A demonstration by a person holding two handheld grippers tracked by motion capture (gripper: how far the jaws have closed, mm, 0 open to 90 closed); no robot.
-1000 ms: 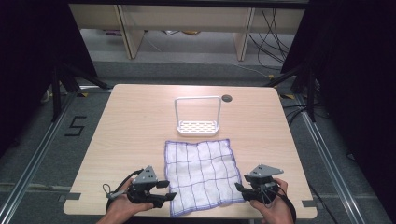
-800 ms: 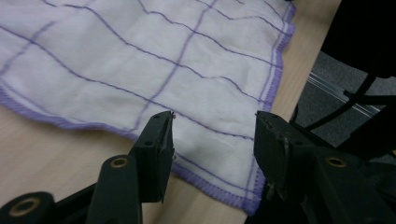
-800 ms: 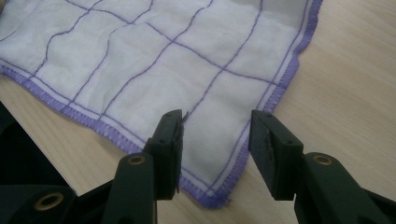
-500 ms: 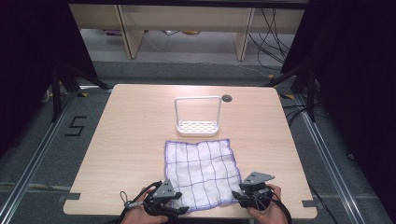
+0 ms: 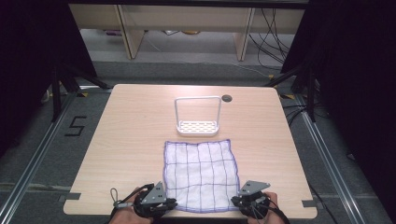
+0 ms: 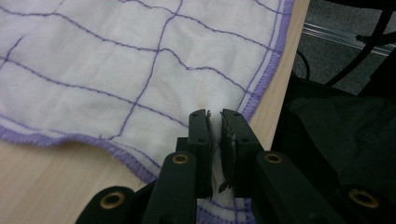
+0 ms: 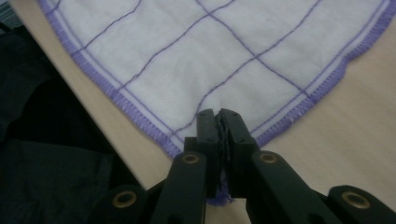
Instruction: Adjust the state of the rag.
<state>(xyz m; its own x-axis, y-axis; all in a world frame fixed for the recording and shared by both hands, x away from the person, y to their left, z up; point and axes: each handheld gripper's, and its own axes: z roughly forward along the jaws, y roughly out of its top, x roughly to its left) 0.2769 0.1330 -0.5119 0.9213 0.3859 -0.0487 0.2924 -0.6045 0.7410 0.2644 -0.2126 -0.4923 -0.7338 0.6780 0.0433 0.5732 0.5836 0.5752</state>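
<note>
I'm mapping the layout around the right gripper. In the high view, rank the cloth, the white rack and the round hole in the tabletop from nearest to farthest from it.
1. Cloth: pinched at its near corner by the right gripper.
2. White rack: mid-table, just beyond the cloth's far edge.
3. Round hole: farthest, by the rack's top right corner.

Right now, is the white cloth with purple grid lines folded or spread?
Spread: the white purple-gridded cloth lies as one flat square on the wooden table; both near corners pinched.
</note>
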